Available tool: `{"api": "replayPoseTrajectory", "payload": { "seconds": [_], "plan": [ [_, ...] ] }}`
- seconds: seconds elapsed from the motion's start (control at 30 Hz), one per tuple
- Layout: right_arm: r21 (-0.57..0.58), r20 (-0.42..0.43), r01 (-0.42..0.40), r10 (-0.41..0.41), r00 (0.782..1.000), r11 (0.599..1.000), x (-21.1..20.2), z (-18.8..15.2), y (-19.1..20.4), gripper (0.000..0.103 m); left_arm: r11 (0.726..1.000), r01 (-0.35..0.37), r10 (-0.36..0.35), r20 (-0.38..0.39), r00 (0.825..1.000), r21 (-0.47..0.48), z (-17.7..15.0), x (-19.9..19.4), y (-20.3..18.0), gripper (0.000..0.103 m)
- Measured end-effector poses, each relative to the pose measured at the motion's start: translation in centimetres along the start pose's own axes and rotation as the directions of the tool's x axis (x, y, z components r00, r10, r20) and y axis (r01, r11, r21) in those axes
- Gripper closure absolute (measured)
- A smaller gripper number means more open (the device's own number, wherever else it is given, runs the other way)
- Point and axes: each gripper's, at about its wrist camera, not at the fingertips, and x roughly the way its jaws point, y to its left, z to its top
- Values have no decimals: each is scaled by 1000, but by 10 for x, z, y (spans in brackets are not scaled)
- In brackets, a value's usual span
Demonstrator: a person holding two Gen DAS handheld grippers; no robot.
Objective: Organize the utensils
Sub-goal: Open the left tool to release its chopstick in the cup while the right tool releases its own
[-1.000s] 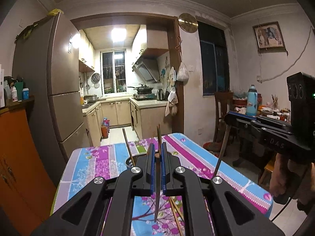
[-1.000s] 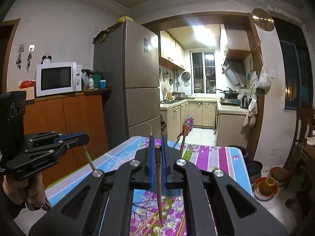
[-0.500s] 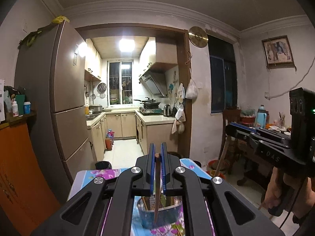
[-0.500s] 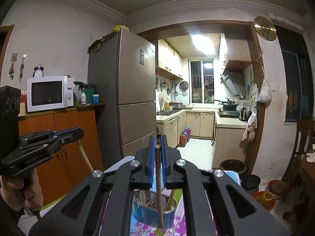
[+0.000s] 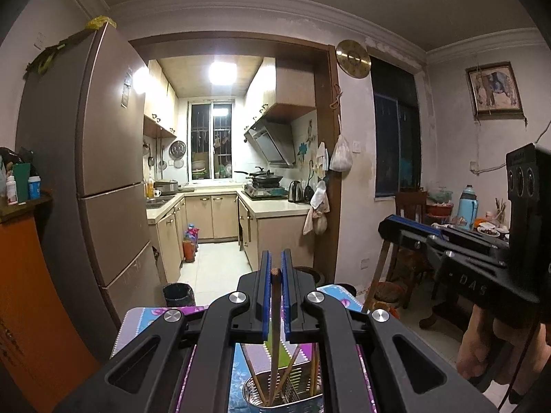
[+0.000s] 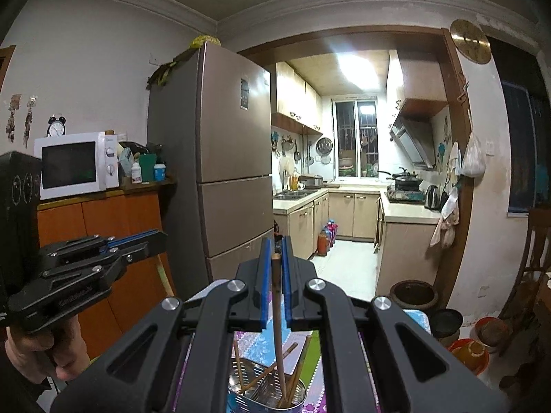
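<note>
Two tongs, left tongs [image 5: 274,275] and right tongs [image 6: 274,261], each clamp one chopstick [image 5: 274,337] upright, tips inside metal holder [image 6: 255,387] on tabletop [image 5: 144,320]; step: dropping in; next: part pads

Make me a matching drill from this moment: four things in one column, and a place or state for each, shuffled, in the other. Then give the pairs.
Things
1. left claw
2. metal holder
3. microwave
4. gold wall clock

Places or states
A. on the orange cabinet, left of the fridge
B. on the flowered tablecloth, with chopsticks standing in it
C. shut on a chopstick
D. on the wall, right of the kitchen doorway

Pairs: 1-C, 2-B, 3-A, 4-D
</note>
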Motion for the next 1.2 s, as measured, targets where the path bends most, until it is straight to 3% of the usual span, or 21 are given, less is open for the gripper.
{"api": "replayPoseTrajectory", "payload": {
  "seconds": [0.43, 0.93, 1.2],
  "plan": [
    [21, -65, 0, 1, 998, 1000, 33, -27, -7, 98, 999, 15, -17, -56, 998, -38, -30, 48, 15, 96],
    [62, -150, 9, 0, 989, 998, 69, -54, -17, 98, 999, -13, 5, -161, 987, -49, -55, 96, 28, 96],
    [71, -179, 23, -10, 984, 997, 78, -61, -25, 98, 997, -47, 37, -179, 983, -53, -61, 107, 35, 96]
  ]
}}
